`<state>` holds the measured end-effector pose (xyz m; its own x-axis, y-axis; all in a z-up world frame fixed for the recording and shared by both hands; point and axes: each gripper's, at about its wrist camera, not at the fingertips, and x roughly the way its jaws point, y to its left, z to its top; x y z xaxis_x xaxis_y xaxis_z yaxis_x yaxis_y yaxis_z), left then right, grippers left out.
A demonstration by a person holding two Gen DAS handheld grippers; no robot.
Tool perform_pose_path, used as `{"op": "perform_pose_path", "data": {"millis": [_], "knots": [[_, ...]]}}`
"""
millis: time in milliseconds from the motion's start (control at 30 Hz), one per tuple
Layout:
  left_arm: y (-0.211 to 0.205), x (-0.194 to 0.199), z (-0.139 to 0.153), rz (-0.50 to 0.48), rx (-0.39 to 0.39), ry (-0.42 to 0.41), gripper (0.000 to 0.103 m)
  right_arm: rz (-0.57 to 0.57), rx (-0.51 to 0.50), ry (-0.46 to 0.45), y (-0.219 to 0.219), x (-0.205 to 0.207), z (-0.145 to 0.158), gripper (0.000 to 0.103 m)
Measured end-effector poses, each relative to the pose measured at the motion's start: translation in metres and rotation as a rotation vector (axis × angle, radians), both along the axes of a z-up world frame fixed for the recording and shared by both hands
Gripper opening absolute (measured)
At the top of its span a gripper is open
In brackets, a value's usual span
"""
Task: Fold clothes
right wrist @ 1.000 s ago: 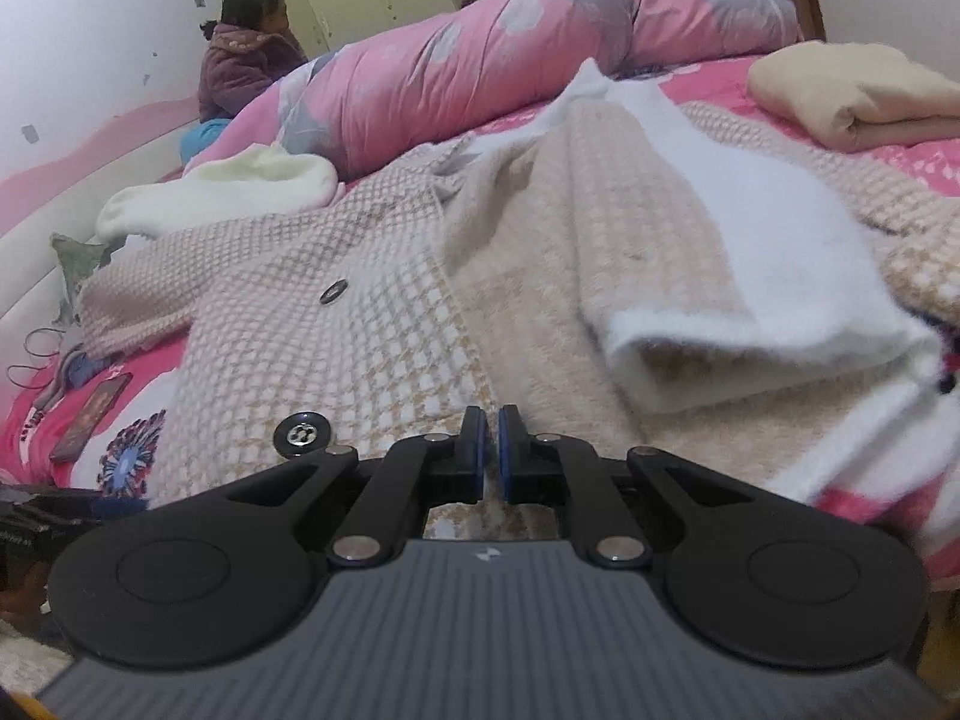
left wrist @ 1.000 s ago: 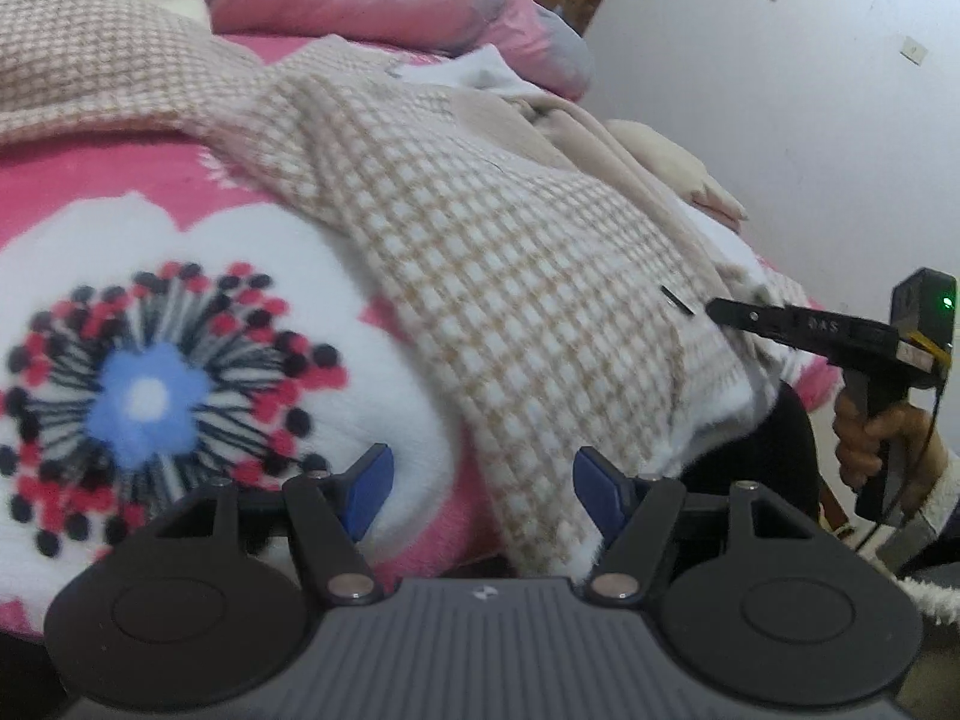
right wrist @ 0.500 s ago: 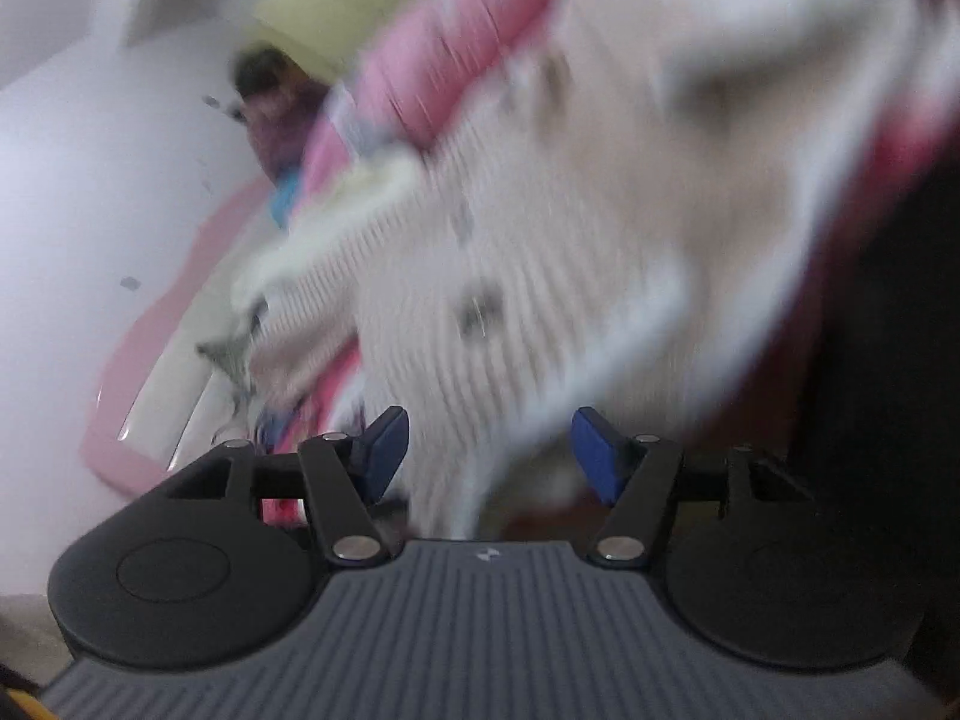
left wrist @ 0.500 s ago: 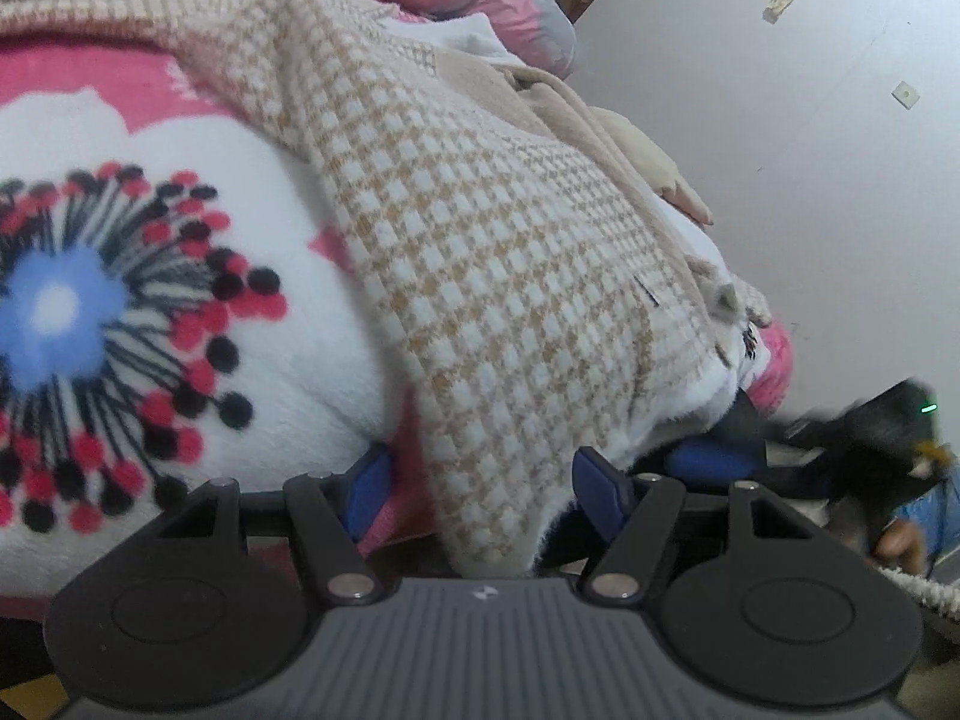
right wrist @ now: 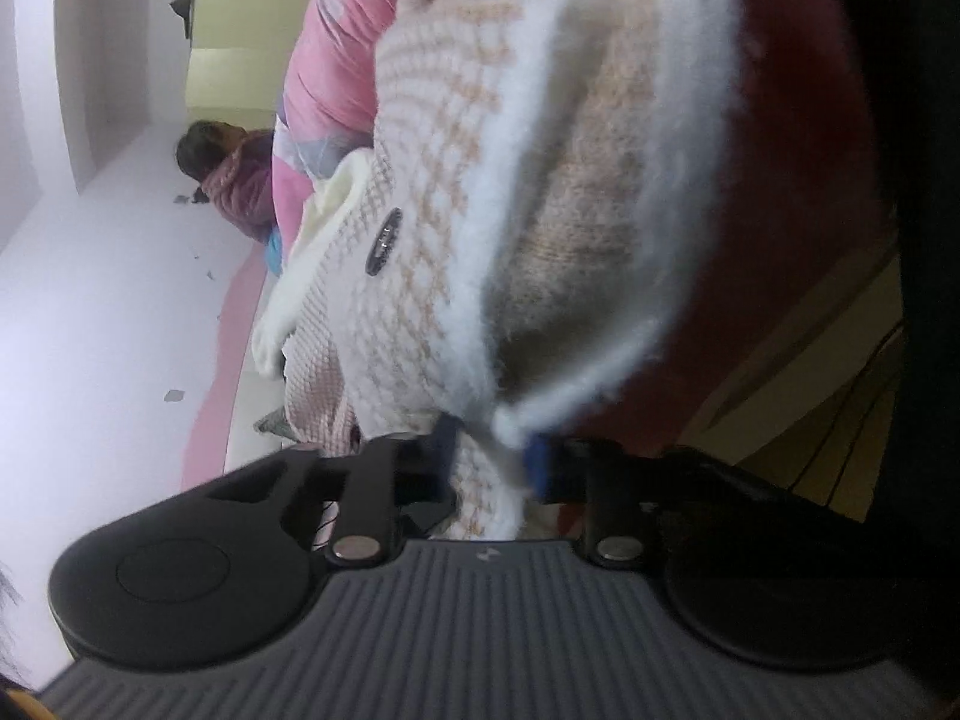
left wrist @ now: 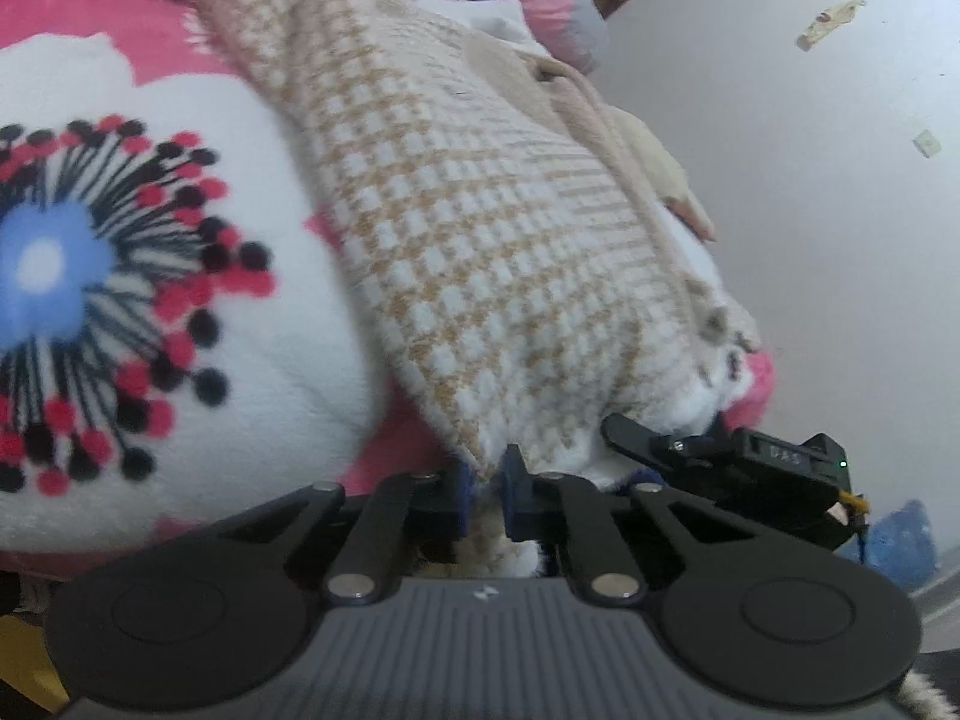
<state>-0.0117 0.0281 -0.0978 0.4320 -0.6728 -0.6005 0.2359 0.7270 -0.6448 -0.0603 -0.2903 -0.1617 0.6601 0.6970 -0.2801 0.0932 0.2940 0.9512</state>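
Note:
A beige-and-white checked jacket [left wrist: 480,228] with a white fleece lining lies across the pink flowered bedspread [left wrist: 180,312], and its hem hangs over the bed's edge. My left gripper [left wrist: 486,492] is shut on that hem at its lower corner. Just to the right in the same view, my right gripper [left wrist: 624,435] reaches under the hem. In the right wrist view, which is rolled sideways, my right gripper [right wrist: 492,459] is shut on the fleece-lined hem of the jacket [right wrist: 540,192]. A dark button [right wrist: 384,240] shows on the checked cloth.
A long pink bolster [right wrist: 336,60] lies at the back of the bed. A person [right wrist: 228,180] sits beyond it by the white wall. Another white wall [left wrist: 810,210] stands close on the right of the bed. Wooden floor [right wrist: 810,372] shows below the bed's edge.
Both grippers dropped to the jacket's hem at the bed's edge. The left one went from open to shut on it. The right one opened, rolled sideways and shut on the hem.

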Motion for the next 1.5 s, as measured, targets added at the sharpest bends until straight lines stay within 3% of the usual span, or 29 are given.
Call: {"op": "perform_pose_path", "data": {"millis": [100, 200, 233, 367, 467, 633, 733, 800, 867, 1067, 1167, 1267, 1300, 1367, 1433, 1500], "knots": [[0.004, -0.002, 0.024, -0.048, -0.116, -0.01, 0.008, 0.0, -0.021, -0.05, -0.004, -0.013, 0.021, 0.013], [0.004, -0.007, 0.049, -0.095, -0.212, -0.078, 0.007, -0.02, -0.022, -0.048, -0.013, -0.021, 0.026, 0.01], [0.001, -0.009, 0.051, -0.111, -0.202, -0.084, 0.007, -0.027, -0.022, -0.047, -0.017, -0.024, 0.028, 0.01], [-0.013, -0.004, 0.02, -0.157, -0.117, 0.057, 0.013, -0.055, -0.022, -0.044, -0.029, -0.034, 0.035, 0.01], [-0.008, 0.0, -0.001, -0.132, -0.133, 0.142, 0.024, -0.068, -0.011, -0.038, -0.033, -0.037, 0.034, 0.011], [0.025, 0.001, 0.015, -0.065, -0.143, 0.034, 0.045, -0.078, 0.026, -0.02, -0.028, -0.034, 0.024, 0.016], [0.058, 0.009, 0.025, 0.012, -0.163, -0.019, 0.051, -0.083, 0.048, -0.01, -0.025, -0.032, 0.019, 0.023], [0.079, 0.024, 0.03, 0.1, -0.154, -0.015, 0.051, -0.087, 0.063, -0.003, -0.023, -0.031, 0.015, 0.04], [0.1, 0.044, 0.031, 0.198, -0.142, -0.01, 0.052, -0.09, 0.078, 0.005, -0.021, -0.029, 0.011, 0.051], [0.16, 0.12, 0.025, 0.507, -0.1, 0.03, 0.062, -0.086, 0.094, 0.026, -0.015, -0.017, 0.005, 0.052], [0.176, 0.151, 0.019, 0.595, -0.146, 0.064, 0.065, -0.092, 0.088, 0.013, -0.013, -0.011, 0.009, 0.051], [0.185, 0.171, 0.012, 0.652, -0.175, 0.07, 0.066, -0.096, 0.082, 0.01, -0.012, -0.008, 0.011, 0.043], [0.183, 0.175, 0.009, 0.672, -0.181, 0.067, 0.066, -0.097, 0.076, 0.014, -0.012, -0.008, 0.011, 0.035], [0.174, 0.181, 0.007, 0.717, -0.155, 0.042, 0.055, -0.107, 0.056, 0.026, -0.012, -0.009, 0.012, 0.025], [0.161, 0.187, 0.006, 0.759, -0.107, 0.016, 0.016, -0.115, 0.037, 0.029, -0.012, -0.008, 0.013, 0.019], [0.158, 0.188, 0.01, 0.783, -0.087, -0.02, 0.009, -0.103, -0.006, 0.019, -0.009, -0.006, 0.02, 0.015]]}}
